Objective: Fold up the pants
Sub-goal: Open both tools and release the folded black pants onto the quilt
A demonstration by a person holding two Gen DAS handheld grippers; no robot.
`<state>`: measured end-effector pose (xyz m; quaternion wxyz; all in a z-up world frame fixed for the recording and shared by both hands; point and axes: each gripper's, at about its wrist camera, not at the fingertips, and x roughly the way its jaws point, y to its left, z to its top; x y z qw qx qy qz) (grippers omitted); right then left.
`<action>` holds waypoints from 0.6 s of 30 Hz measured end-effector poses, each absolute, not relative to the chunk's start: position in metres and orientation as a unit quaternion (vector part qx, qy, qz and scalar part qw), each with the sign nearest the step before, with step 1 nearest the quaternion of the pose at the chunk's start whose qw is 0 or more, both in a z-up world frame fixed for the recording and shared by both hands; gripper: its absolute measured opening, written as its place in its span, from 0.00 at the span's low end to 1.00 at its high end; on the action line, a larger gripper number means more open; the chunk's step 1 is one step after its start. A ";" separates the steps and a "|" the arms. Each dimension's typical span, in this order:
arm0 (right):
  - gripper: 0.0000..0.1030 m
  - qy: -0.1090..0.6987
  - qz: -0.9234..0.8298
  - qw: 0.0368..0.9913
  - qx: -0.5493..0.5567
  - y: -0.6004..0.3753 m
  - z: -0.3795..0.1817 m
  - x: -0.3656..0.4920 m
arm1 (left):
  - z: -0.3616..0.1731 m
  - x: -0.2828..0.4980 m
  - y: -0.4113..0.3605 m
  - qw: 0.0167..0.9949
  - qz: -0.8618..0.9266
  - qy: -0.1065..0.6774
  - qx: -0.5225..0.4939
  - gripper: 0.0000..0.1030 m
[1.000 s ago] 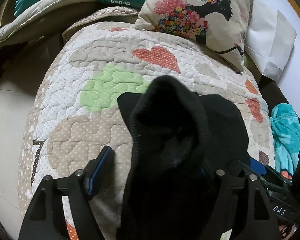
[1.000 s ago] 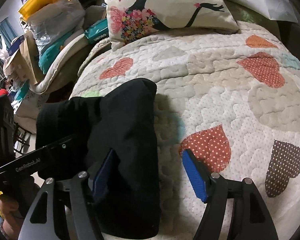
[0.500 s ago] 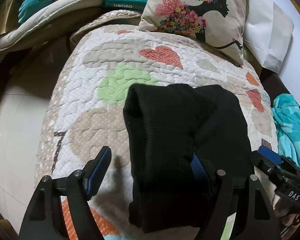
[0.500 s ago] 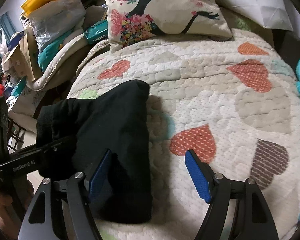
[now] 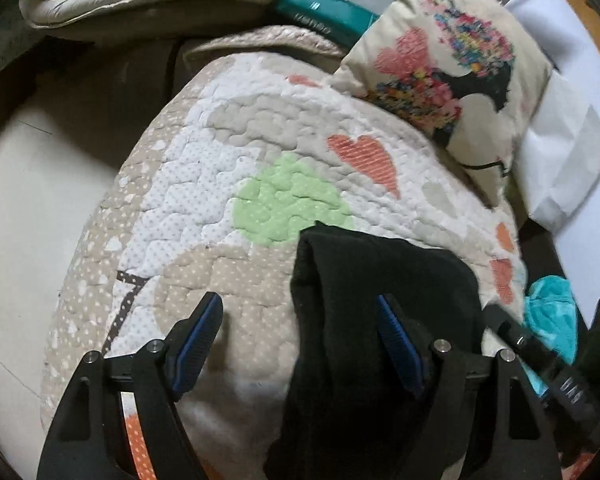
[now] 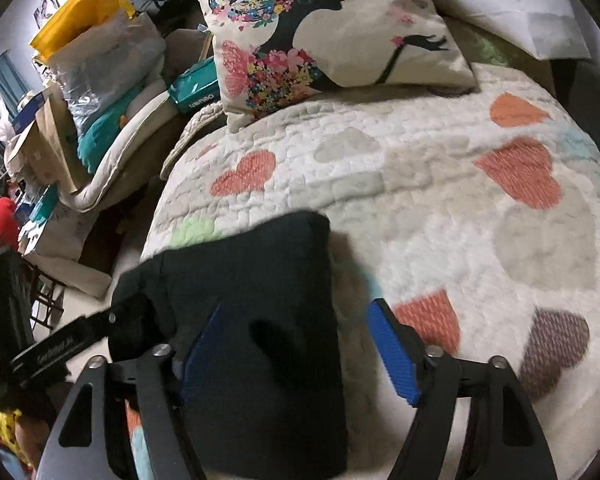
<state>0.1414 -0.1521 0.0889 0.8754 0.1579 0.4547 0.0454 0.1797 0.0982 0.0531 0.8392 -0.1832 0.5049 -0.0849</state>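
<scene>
The black pants (image 5: 364, 320) lie folded into a thick rectangle on the heart-patterned quilt (image 5: 220, 208). They also show in the right wrist view (image 6: 260, 320). My left gripper (image 5: 300, 332) is open above the pants' left edge; its right finger is over the cloth, its left over bare quilt. My right gripper (image 6: 296, 340) is open above the pants' right edge, its left finger over the cloth. Neither holds anything. The other gripper's black body shows at the side of each view.
A floral silhouette cushion (image 6: 332, 28) leans at the back of the quilt, with a white bag (image 5: 560, 160) to its right. A teal towel (image 5: 552, 312) lies off the right edge. Bedding, a teal packet (image 6: 196, 88) and bags are piled at the left.
The left gripper let go of the raised pants fold, which dropped flat onto the stack. Both grippers have drawn back and up slightly, staying open.
</scene>
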 end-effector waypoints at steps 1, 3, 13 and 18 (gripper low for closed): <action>0.73 0.453 0.047 0.876 0.156 -0.148 0.089 0.150 | 0.050 0.182 0.097 0.839 -0.081 0.507 -0.180 0.77; 0.73 0.453 0.057 0.876 0.153 -0.141 0.088 0.163 | 0.045 0.185 0.098 0.835 -0.082 0.511 -0.189 0.81; 0.73 0.488 0.037 0.853 0.182 -0.154 0.058 0.186 | 0.029 0.184 0.127 0.789 -0.125 0.526 -0.292 0.85; 0.73 0.466 0.027 0.860 0.207 -0.179 0.077 0.158 | 0.026 0.173 0.144 0.771 -0.127 0.525 -0.339 0.85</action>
